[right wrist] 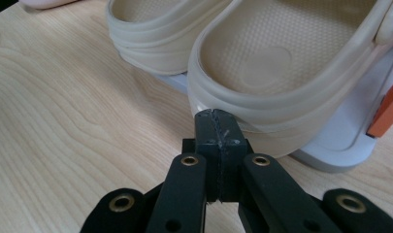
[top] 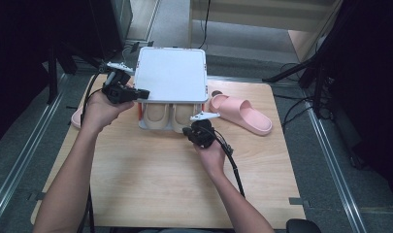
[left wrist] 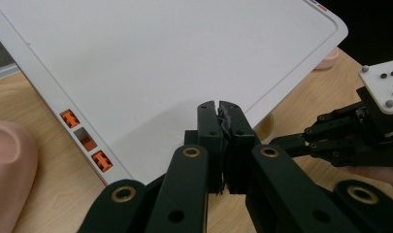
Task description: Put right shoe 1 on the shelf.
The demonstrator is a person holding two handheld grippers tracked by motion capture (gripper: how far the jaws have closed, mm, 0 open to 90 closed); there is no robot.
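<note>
A white box lid [top: 171, 73] [left wrist: 160, 63] stands raised over a pair of beige slippers [top: 169, 115] [right wrist: 262, 63] that lie in the white box base [right wrist: 339, 141]. My left gripper [top: 144, 92] [left wrist: 218, 108] is shut at the lid's near left edge, its tips against the lid's white face; I cannot tell whether they bear on it. My right gripper [top: 187, 130] [right wrist: 216, 116] is shut, and its tips touch the front rim of the right-hand beige slipper. The left gripper view also shows the right gripper [left wrist: 281, 142] low under the lid.
A pink slipper [top: 240, 112] lies on the wooden table [top: 160, 179] right of the box, and another pink slipper [top: 77, 118] [left wrist: 9, 170] sits at the table's left edge. Orange clips [left wrist: 70, 118] [right wrist: 383, 114] line the lid and box. Dark stands flank the table.
</note>
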